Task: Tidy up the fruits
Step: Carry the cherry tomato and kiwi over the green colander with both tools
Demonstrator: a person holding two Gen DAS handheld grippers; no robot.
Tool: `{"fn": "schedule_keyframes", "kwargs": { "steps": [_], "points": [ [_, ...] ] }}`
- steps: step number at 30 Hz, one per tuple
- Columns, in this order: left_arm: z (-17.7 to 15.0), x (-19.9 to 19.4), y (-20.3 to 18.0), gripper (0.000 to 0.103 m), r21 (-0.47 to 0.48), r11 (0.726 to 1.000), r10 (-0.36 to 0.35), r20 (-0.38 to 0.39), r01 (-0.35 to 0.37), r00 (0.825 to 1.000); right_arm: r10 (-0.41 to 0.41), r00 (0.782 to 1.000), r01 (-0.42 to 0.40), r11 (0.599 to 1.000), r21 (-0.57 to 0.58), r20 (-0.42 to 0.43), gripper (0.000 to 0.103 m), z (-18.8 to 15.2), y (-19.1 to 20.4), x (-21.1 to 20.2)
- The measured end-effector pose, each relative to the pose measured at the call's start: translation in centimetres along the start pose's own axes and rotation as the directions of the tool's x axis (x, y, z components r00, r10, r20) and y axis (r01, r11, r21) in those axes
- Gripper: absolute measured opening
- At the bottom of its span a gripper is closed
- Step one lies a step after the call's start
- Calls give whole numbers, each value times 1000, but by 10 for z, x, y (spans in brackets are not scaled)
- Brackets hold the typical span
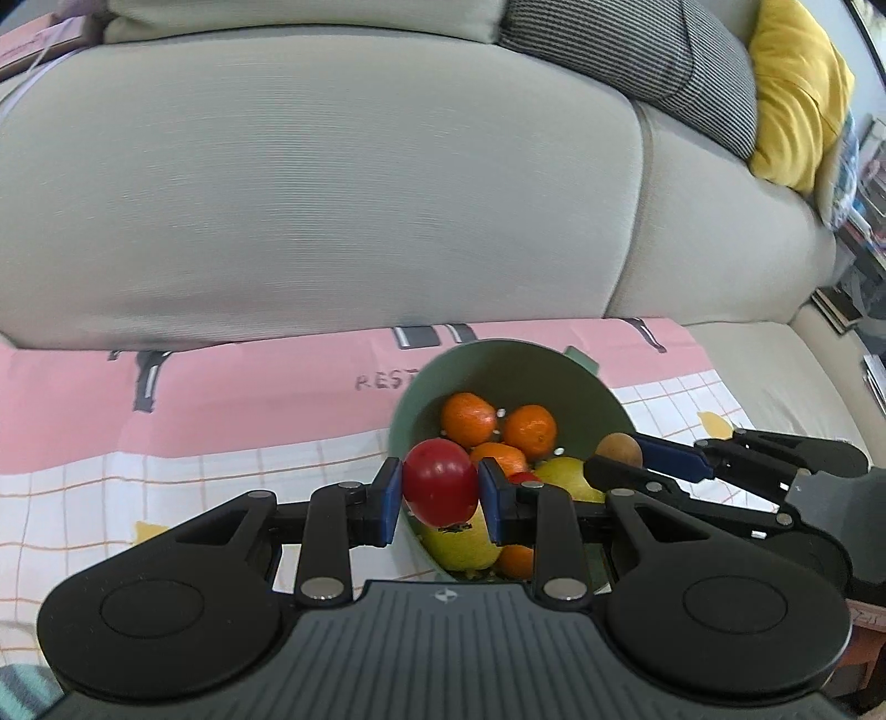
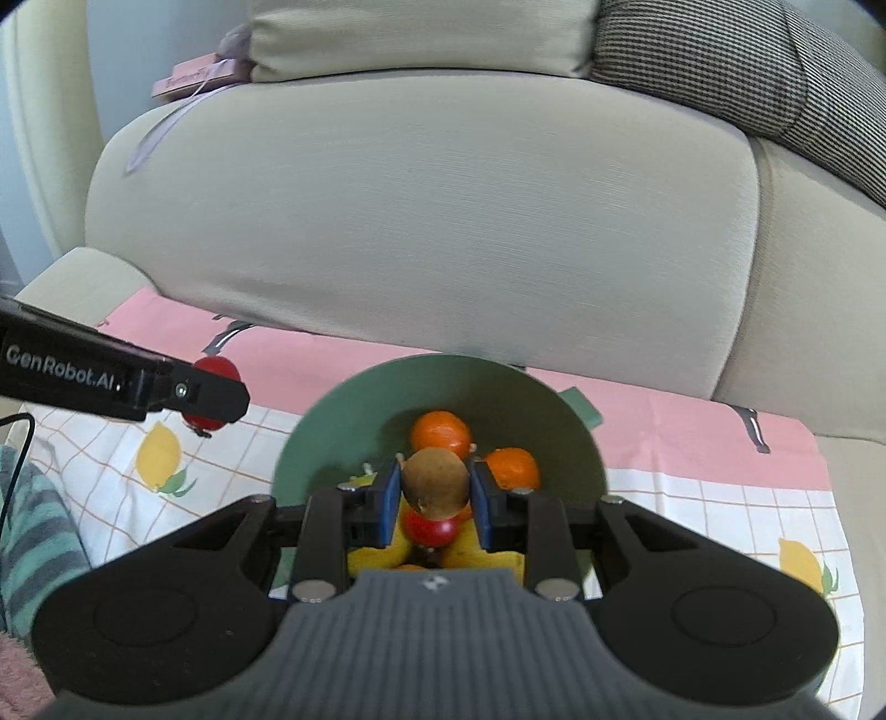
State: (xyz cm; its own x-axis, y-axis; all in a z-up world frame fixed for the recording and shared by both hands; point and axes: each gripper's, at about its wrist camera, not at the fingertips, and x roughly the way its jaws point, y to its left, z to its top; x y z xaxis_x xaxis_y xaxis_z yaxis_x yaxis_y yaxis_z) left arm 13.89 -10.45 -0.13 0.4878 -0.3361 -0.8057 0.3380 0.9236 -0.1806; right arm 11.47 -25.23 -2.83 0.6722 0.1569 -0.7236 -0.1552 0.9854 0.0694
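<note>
A green bowl stands on a patterned cloth and holds several oranges, yellow fruits and a small red fruit. My left gripper is shut on a red apple, held just in front of the bowl's left rim; the same apple shows in the right wrist view behind the left fingers. My right gripper is shut on a brown kiwi over the bowl. In the left wrist view the kiwi sits at the right fingers' tip.
The pink and white checked cloth with lemon prints covers the seat of a beige sofa. Checked cushion and yellow cushion lie on the backrest. A striped green towel lies at the left edge.
</note>
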Motion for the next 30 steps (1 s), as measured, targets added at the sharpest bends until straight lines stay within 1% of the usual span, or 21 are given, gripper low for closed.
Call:
{"fn": "schedule_keyframes", "kwargs": {
  "steps": [6,13,17,22,30],
  "points": [
    [7,14,-5,32,-32,995,-93,-22,93,995,1,1000,-1,1000,13,12,23,1,-13,6],
    [13,37,-14,32,-10,993,-116,-66,116,991,-11,1000,11,999,36,-1,23,-4,-31,19],
    [17,52,-17,32,-7,994,-108,-98,108,989,2,1000,-2,999,40,-11,23,-6,-36,27],
    [21,71,-17,32,-13,996,-93,-131,92,987,21,1000,-21,1000,17,-17,23,-6,-34,39],
    [24,103,-10,32,-39,997,-71,-191,64,979,40,998,-39,999,14,-54,23,-7,-34,64]
  ]
}}
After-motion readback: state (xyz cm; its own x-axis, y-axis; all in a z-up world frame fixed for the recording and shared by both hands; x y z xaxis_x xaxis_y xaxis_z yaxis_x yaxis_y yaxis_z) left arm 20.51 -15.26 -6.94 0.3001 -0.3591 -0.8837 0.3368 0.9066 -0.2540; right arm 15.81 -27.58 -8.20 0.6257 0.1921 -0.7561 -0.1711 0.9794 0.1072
